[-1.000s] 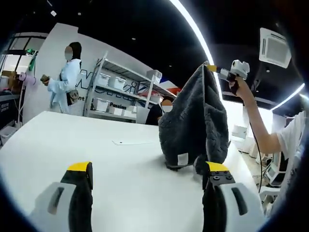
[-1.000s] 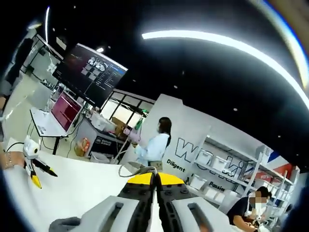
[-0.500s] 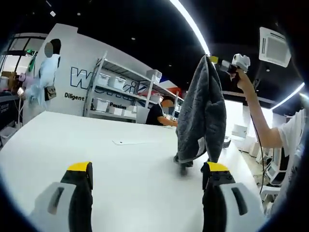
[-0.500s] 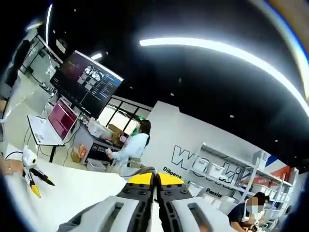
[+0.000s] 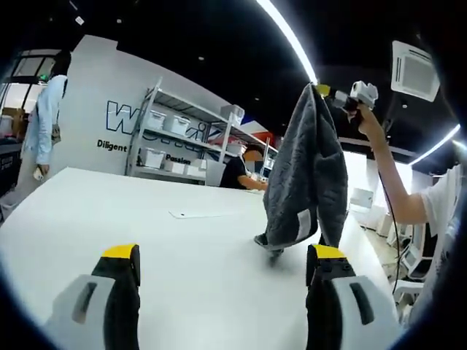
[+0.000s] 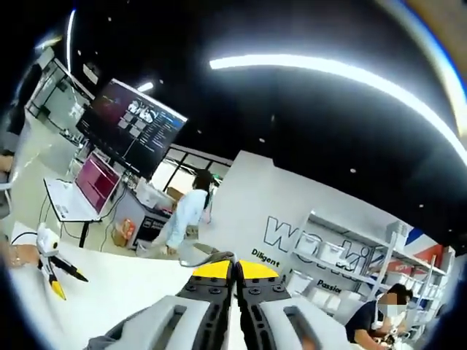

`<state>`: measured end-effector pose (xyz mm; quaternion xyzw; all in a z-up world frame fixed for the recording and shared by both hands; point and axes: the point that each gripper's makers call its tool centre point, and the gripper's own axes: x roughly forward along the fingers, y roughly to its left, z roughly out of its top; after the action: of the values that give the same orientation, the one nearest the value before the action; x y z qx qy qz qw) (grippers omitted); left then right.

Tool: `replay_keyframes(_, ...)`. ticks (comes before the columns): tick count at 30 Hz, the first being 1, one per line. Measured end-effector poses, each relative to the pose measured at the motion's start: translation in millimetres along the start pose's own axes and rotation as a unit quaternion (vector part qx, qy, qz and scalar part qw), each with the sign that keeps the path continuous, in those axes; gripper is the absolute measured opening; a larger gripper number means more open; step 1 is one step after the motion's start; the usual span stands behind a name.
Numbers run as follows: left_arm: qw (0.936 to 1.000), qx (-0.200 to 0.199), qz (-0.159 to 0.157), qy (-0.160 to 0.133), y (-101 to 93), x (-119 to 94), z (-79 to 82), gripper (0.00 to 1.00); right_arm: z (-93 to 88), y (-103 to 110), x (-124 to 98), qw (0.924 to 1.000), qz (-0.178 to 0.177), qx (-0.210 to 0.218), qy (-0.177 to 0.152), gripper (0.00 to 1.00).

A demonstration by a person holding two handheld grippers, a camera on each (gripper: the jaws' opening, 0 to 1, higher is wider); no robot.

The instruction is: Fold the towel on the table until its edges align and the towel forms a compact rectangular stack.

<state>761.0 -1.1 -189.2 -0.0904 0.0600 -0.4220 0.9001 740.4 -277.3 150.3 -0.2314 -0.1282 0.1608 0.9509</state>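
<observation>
Dark grey quilted towel (image 5: 305,175) hangs from the clamped right gripper (image 5: 326,92), now swung so its white label faces out; left gripper (image 5: 219,266) gapes wide below, empty.

I see towel (image 5: 305,182) hanging above table's (image 5: 109,211) far right | paper slip (image 5: 194,215) on table, left of towel | shelving (image 5: 182,138) behind table | seated person (image 5: 241,171) behind table, beside towel

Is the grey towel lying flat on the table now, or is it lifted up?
Lifted. The grey towel hangs bunched from the right gripper, held high; its lower end hangs at the white table.
</observation>
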Motion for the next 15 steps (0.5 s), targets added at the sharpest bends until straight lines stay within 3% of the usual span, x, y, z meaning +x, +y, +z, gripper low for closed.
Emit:
replay_keyframes(4, 1.0000, -0.001, 0.000, -0.001, 0.3, 0, 0.5, 0.99, -16.6, 4, 3, 0.9999, 0.004, 0.006, 0.013, 0.03)
replay_keyframes(5, 1.0000, -0.001, 0.001, -0.001, 0.4, 0, 0.4, 0.99, -34.2, 6, 6, 0.9995, 0.006, 0.013, 0.028, 0.03)
replay_keyframes(7, 1.0000, -0.001, 0.001, -0.001, 0.4, 0, 0.3, 0.99, -45.4, 6, 8, 0.9991, 0.005, 0.017, 0.038, 0.03)
replay_keyframes(8, 1.0000, -0.001, 0.001, -0.001, 0.5, 0, 0.2, 0.99, -62.3, 5, 11, 0.9984, 0.001, 0.020, 0.053, 0.03)
replay_keyframes(15, 1.0000, -0.001, 0.002, 0.000, 0.2, 0, -0.1, 0.99, -119.7, 6, 21, 0.9944, -0.002, 0.037, 0.099, 0.03)
